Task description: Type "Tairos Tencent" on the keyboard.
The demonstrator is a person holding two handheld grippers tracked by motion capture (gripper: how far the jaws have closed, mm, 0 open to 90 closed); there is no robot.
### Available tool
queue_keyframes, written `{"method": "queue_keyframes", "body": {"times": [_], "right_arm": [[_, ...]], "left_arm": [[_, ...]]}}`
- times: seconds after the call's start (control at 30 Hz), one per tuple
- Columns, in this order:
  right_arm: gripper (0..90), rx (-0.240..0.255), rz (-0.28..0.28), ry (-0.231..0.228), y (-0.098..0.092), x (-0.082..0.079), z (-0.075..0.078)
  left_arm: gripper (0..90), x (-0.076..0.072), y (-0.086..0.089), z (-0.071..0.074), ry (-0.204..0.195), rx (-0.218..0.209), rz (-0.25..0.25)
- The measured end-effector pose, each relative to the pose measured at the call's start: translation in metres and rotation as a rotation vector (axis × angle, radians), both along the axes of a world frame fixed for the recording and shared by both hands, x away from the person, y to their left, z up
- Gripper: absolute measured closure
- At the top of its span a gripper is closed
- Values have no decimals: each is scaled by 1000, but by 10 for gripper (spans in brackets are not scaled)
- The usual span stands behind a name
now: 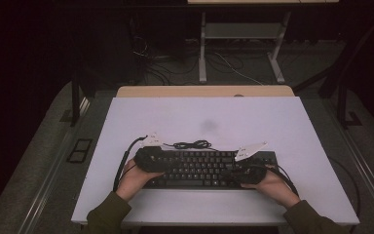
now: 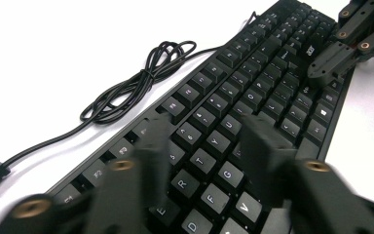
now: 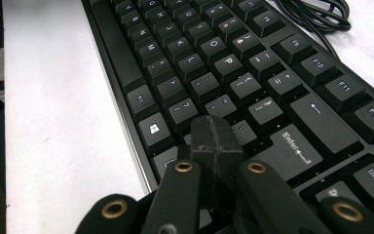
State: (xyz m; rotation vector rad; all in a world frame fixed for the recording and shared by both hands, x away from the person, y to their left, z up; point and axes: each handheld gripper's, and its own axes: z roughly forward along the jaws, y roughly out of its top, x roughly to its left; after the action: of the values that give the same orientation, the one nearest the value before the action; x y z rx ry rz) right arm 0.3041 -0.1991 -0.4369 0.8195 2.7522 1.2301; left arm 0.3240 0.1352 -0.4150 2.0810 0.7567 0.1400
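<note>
From the high view, a black keyboard (image 1: 207, 168) lies across the near half of a white table (image 1: 272, 122), its cable (image 1: 192, 145) bundled just behind its far edge, and the person's two hands rest at its ends: the left gripper (image 1: 163, 165) over the left keys, the right gripper (image 1: 238, 173) over the right keys. In the left gripper view, the jaws stand apart with nothing between them, blurred, hanging over the letter rows around R, T and G of the keyboard (image 2: 233, 97); the coiled cable (image 2: 141, 80) lies on the table beside the function row, and the other gripper (image 2: 321, 73) shows farther off, tip down near the right-hand keys. In the right gripper view, the right gripper (image 3: 213, 134) has its jaws pressed together into a single point, poised just above or on the keys near the bottom row of the keyboard (image 3: 224, 63), left of Enter; contact cannot be told. The step in hand looks like key pressing with the closed tip. The next move probably calls for a short, straight push on one keycap without catching its neighbours.
</note>
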Motion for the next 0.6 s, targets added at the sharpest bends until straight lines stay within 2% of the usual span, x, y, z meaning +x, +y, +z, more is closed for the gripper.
{"method": "queue_keyframes", "body": {"times": [0.03, 0.07, 0.23, 0.37, 0.43, 0.53, 0.6], "right_arm": [[891, 0, 1, 0, 0, 0, 0], [891, 0, 1, 0, 0, 0, 0], [892, 1, 1, 0, 0, 0, 0], [892, 1, 1, 0, 0, 0, 0], [892, 1, 1, 0, 0, 0, 0], [892, 1, 1, 1, 0, 0, 0], [892, 0, 1, 1, 0, 0, 0]], "left_arm": [[405, -1, 1, 0, -2, -4, -4], [405, -2, 1, 0, -2, -7, -5], [232, -6, 5, 1, -34, -9, -2], [135, -8, 11, 1, -51, -4, 9], [121, -9, 14, 1, -61, -11, 13], [23, -11, 17, -1, -58, -10, 20], [0, -11, 17, -2, -59, -2, 13]]}}
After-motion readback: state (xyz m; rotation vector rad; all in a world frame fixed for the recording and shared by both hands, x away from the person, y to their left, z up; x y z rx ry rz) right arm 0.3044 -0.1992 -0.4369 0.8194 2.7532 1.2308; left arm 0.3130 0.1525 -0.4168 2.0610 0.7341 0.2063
